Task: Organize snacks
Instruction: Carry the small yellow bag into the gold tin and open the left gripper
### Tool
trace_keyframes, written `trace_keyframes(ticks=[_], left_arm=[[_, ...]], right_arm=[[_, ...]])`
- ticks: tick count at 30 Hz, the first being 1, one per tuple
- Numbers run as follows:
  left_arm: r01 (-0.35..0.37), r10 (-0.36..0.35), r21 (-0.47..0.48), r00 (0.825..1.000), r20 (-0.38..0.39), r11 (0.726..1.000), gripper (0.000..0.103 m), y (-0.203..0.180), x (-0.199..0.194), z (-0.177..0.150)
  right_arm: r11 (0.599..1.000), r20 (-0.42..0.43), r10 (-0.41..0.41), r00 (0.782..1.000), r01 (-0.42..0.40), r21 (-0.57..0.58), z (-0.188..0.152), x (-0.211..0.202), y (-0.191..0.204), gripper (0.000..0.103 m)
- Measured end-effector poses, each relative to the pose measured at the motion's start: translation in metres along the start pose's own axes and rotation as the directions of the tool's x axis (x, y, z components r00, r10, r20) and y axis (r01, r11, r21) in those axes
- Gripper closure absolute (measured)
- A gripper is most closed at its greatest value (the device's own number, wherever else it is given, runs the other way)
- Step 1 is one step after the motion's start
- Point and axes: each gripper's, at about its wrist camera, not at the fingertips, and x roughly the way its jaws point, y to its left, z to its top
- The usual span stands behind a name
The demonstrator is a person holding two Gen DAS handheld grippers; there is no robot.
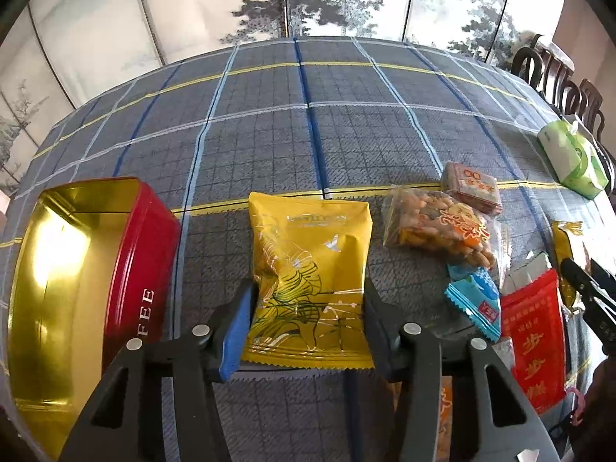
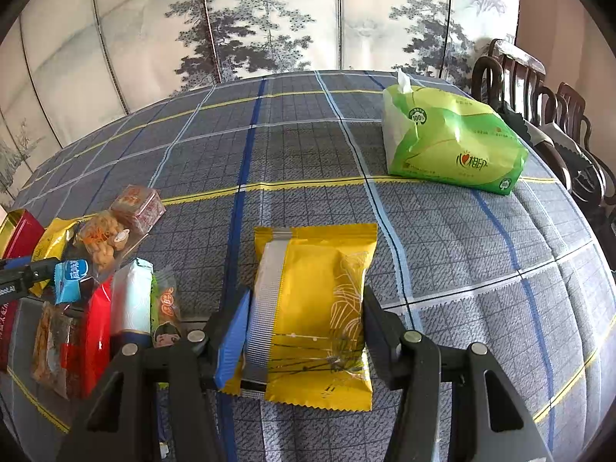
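Nearest the left wrist camera, the left gripper (image 1: 306, 308) is closed on a yellow snack packet (image 1: 308, 281), its fingers pressing both long edges. The right gripper (image 2: 304, 327) grips a second yellow packet (image 2: 319, 315) the same way, seam side up. Whether either packet is lifted clear of the desk (image 1: 346, 134) cannot be told from these views.

Just left of the left gripper stands the open red tin (image 1: 77, 277), gold inside and apparently holding nothing — the likely destination. To the right lies a loose heap: a blue packet (image 1: 475, 300), a red packet (image 1: 535, 331) and a bag of nuts (image 1: 439, 227). Farther off, a green tissue pack (image 2: 454, 138) sits near the desk's far edge.

The risks, as I judge them: slick puffed film can slide out of a side pinch, and squeezing harder may crush the contents. Both packets heading for one tin invites a collision — or a packet snagging the rim and shoving the tin.
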Motion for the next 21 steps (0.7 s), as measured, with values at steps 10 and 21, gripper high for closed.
trace_keyframes(ticks=[10,21], left_arm=[[0.019,-0.019,0.009,1.000,0.024,1.000,0.054,0.002,-0.028,-0.005],[0.009,-0.009,0.000,0.998,0.062,1.000,0.054,0.030,-0.076,-0.012]], right_arm=[[1.000,0.017,-0.013,1.000,0.013,-0.022,-0.004,-0.002,0.004,0.047],[0.999,0.022,-0.030,0.999,0.031,-0.032,-0.006,-0.003,0.008,0.047]])
